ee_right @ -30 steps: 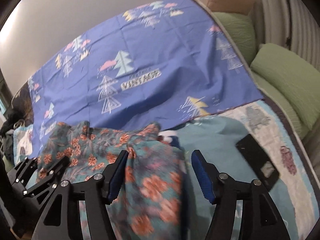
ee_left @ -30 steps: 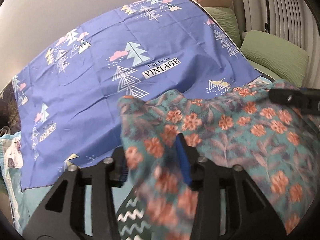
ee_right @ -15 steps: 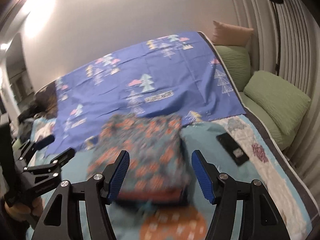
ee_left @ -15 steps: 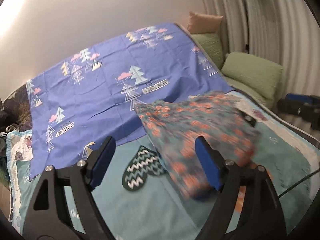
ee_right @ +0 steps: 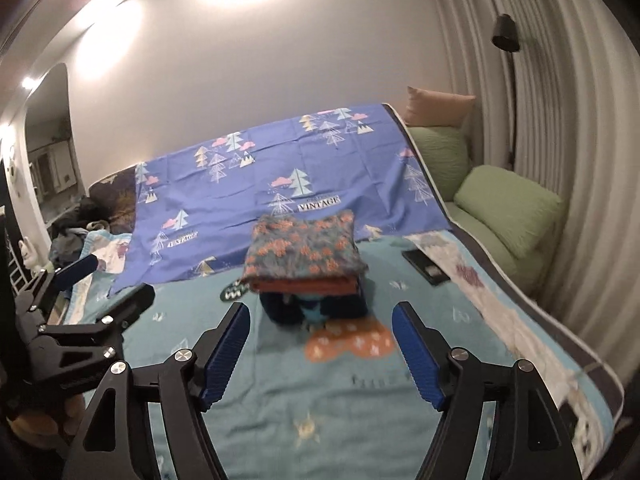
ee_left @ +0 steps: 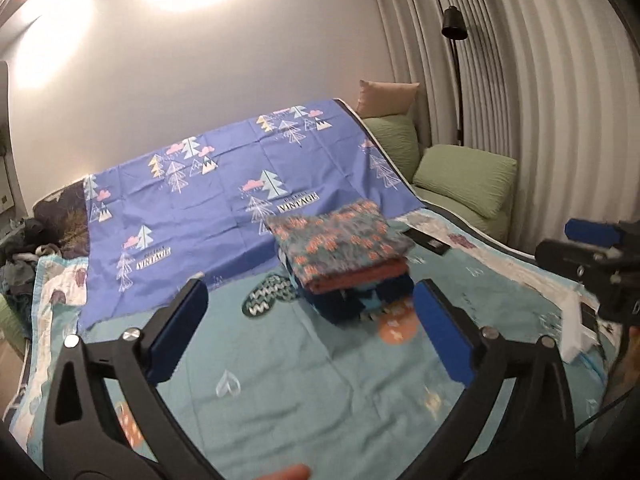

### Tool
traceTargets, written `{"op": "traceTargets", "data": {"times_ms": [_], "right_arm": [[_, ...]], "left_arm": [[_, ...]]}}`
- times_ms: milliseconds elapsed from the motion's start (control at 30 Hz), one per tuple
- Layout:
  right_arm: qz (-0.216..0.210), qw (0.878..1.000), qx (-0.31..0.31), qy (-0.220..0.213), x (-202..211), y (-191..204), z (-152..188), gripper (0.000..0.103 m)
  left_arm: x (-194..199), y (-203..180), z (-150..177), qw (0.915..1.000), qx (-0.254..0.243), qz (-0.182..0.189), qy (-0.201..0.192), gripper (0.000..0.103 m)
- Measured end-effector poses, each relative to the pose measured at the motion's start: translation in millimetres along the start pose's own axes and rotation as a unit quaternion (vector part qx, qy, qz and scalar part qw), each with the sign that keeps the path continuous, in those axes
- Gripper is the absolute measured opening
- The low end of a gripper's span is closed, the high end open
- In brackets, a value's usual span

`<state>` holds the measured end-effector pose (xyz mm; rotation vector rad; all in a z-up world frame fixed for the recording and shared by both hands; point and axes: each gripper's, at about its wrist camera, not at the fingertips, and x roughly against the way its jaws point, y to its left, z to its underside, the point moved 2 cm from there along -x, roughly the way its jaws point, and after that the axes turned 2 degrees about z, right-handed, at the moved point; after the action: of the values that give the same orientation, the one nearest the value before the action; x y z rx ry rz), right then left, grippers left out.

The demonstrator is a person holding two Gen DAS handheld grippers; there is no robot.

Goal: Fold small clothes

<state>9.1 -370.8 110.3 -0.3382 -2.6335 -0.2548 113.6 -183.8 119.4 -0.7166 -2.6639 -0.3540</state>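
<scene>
Both spread and empty, jaws just opened: left gripper [ee_left: 310,330], right gripper [ee_right: 320,350]; floral garment [ee_right: 304,250] folded atop pile [ee_right: 316,304], mid-frame. Best retreat clear; then seek unfolded clothes [ee_right: 76,226] at left edge.

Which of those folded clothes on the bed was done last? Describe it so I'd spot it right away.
Find the big blue sheet printed with trees, spread over the far half of the bed. Just in front of its near edge, on the teal quilt, stands a small stack of folded clothes. The piece on top is the floral garment, grey-teal with orange flowers, lying above a rust-red piece and dark blue ones.
</scene>
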Motion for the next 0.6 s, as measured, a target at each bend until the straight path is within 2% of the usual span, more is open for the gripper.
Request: {"op": "traceTargets", "data": {"times_ms": [300, 600], "right_arm": [[0.03, 0.999, -0.018, 0.005, 39.0, 2.1, 63.8, 0.079], [0.039, 0.999, -0.006, 0.017, 48.8, 17.4, 87.8, 0.08]], "left_arm": [[44.0, -12.7, 52.4, 0.9996, 0.018, -0.003, 0.024, 0.102], [53.7, -7.1, 82.9, 0.9979, 0.036, -0.015, 0.052, 0.102]]}}
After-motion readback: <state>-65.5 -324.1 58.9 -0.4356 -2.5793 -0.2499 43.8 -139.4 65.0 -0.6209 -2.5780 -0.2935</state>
